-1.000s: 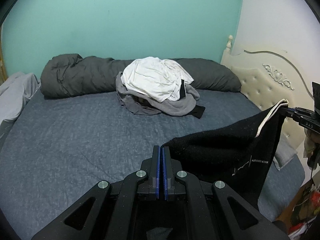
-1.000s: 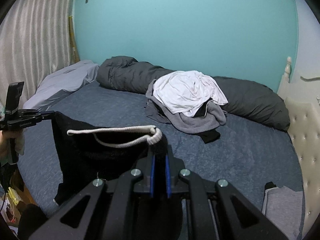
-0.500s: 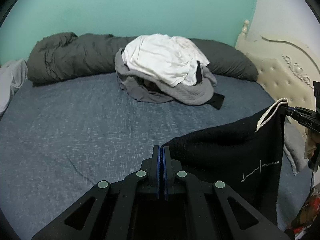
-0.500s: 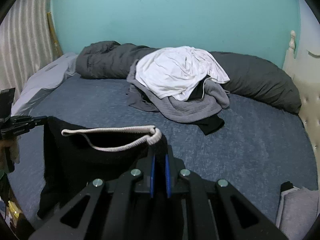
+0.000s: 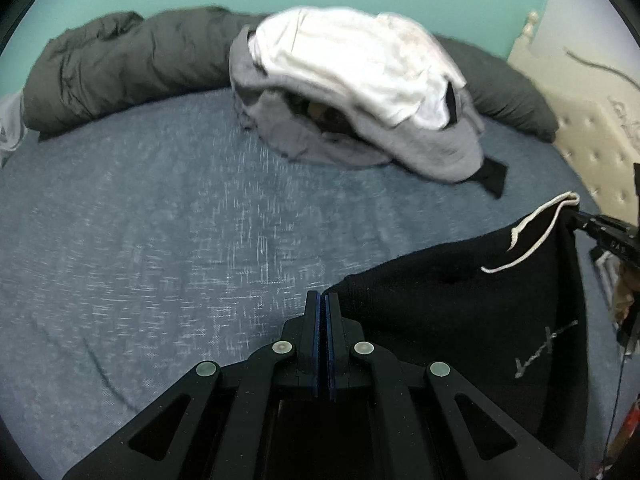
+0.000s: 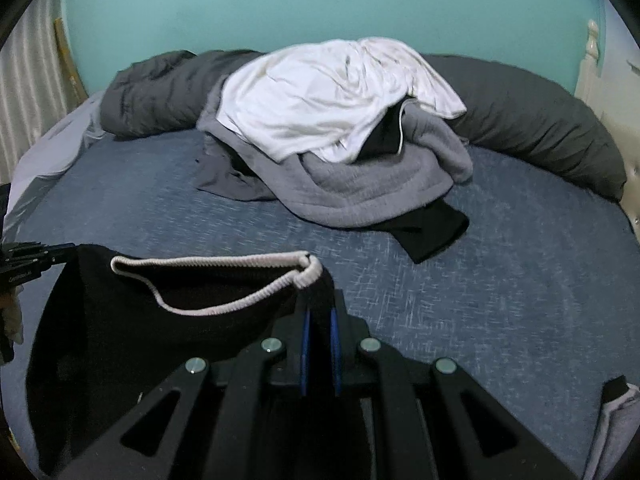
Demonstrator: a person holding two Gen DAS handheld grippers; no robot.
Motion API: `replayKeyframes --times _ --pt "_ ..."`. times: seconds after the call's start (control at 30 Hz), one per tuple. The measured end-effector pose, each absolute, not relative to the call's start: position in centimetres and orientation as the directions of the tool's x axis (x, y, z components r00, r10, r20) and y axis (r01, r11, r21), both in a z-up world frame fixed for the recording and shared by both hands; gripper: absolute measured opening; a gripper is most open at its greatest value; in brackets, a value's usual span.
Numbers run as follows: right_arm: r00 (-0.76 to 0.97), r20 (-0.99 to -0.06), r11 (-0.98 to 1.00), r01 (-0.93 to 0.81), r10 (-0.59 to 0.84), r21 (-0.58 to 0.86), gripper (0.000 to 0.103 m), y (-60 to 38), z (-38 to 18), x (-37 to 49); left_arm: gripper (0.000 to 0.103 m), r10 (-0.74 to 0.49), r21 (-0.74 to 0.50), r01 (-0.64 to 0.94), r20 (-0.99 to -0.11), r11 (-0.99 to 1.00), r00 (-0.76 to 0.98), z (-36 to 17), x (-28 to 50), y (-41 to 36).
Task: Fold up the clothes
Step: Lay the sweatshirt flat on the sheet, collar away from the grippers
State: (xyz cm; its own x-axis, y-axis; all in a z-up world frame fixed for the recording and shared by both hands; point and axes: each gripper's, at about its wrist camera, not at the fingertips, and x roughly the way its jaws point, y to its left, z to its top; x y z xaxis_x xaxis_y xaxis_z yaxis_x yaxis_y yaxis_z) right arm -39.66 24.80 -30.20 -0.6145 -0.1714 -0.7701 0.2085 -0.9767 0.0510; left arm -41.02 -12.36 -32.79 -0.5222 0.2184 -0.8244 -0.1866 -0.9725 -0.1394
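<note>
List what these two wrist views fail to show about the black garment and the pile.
- Black garment: lower part cut off by the frame edge and the left gripper body, left wrist view.
- Its printed script: too small to read.
- Clothes pile: lower layers hidden under the white garment, right wrist view.
- Folded grey item: cut by the edge.

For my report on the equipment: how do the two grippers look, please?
Both the left gripper and the right gripper are matte black, with blue pads on the fingers, angular linkage arms with triangular cut-outs, and round silver pivot bolts. No cables show.
</note>
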Motion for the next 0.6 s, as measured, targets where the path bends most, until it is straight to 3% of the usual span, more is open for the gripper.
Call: replayKeyframes --times 0.1,0.13,0.17,0.27,0.33,0.37,0.43,0.6 --pt "-0.551 -0.811 -0.975 0.201 -0.196 0.099 0.009 24.9 -33.6 -41.6 0.005 0.179 -0.104 -0.177 -0.855 -0.979 -0.487 -35.5 -42.1 -11.6" --pt "-0.519 -0.828 -0.972 0.197 -0.214 0.127 0.013 24.9 -34.9 -42.2 0.013 0.164 -0.090 -0.173 -0.862 -0.981 -0.480 -36.2 -42.3 -11.4" --pt "-0.500 -0.838 -0.971 0.195 -0.219 0.137 0.013 24.9 -35.9 -42.6 0.027 0.149 -0.076 -0.170 -0.868 -0.983 -0.474 -37.0 -42.5 -11.1" --pt "-0.526 -0.832 -0.979 0.181 -0.176 0.093 0.025 25.2 -37.1 -42.4 0.045 0.125 -0.041 -0.176 -0.855 -0.984 -0.503 -37.4 -42.5 -10.5" --pt "-0.570 -0.799 -0.979 0.161 -0.193 0.121 0.051 26.3 -36.8 -41.8 0.050 0.127 -0.008 -0.225 -0.845 -0.974 -0.519 -36.9 -42.6 -9.1" --pt "-0.592 -0.776 -0.975 0.154 -0.220 0.159 0.057 27.0 -36.5 -41.6 0.053 0.128 0.009 -0.249 -0.840 -0.968 -0.528 -36.6 -42.7 -8.4" --pt "-0.613 -0.747 -0.966 0.150 -0.258 0.210 0.060 28.1 -36.0 -41.3 0.053 0.132 0.043 -0.296 -0.829 -0.954 -0.544 -36.1 -42.8 -7.0" --pt "-0.541 -0.791 -0.958 0.176 -0.285 0.225 0.060 28.6 -36.6 -41.7 0.053 0.123 0.071 -0.341 -0.848 -0.937 -0.516 -37.1 -44.5 -5.2"
